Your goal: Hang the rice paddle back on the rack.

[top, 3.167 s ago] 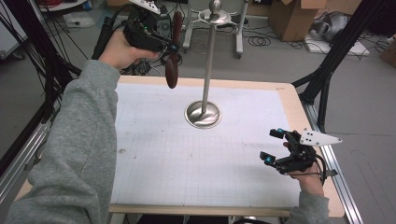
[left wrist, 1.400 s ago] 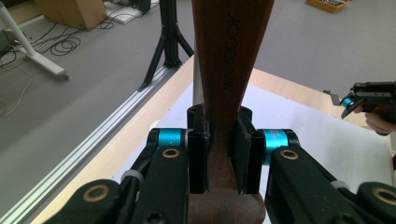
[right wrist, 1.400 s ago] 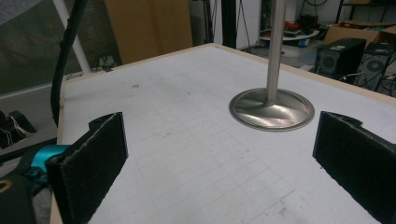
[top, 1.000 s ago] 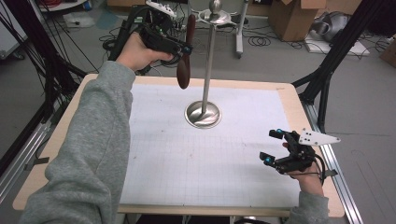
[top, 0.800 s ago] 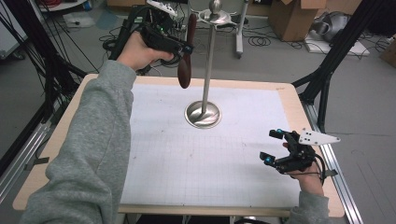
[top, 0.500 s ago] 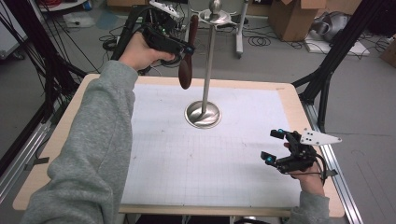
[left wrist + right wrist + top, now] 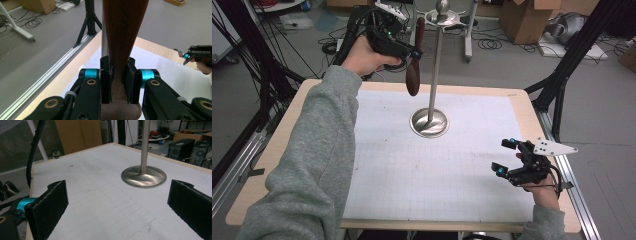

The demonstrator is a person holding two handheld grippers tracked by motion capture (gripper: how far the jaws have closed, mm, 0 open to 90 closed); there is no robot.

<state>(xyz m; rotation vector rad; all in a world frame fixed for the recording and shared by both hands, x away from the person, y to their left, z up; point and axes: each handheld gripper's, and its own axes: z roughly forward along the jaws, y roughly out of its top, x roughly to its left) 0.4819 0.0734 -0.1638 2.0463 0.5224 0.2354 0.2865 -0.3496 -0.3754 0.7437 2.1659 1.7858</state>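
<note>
A dark brown wooden piece (image 7: 413,75) hangs upright in the air, held by my left gripper (image 7: 411,50) high above the table's far left. In the left gripper view the jaws are shut on the wooden piece (image 7: 123,32), which carries stamped lettering. Just right of it rises a metal stand: a thin pole (image 7: 435,70) on a round shiny base (image 7: 429,122) with a knob on top. My right gripper (image 7: 504,156) hovers open near the table's right front corner, nothing between its pads (image 7: 51,205). The stand base (image 7: 143,176) lies ahead of it.
The table carries a white gridded mat (image 7: 432,165) inside a wooden rim (image 7: 277,150). Black frame legs (image 7: 562,75), cables and cardboard boxes (image 7: 524,17) stand on the floor beyond. A grey sleeve (image 7: 307,170) covers the left side.
My left gripper has carried the wooden piece up and to the right, closer to the top of the stand's pole. The right gripper has stayed where it was.
</note>
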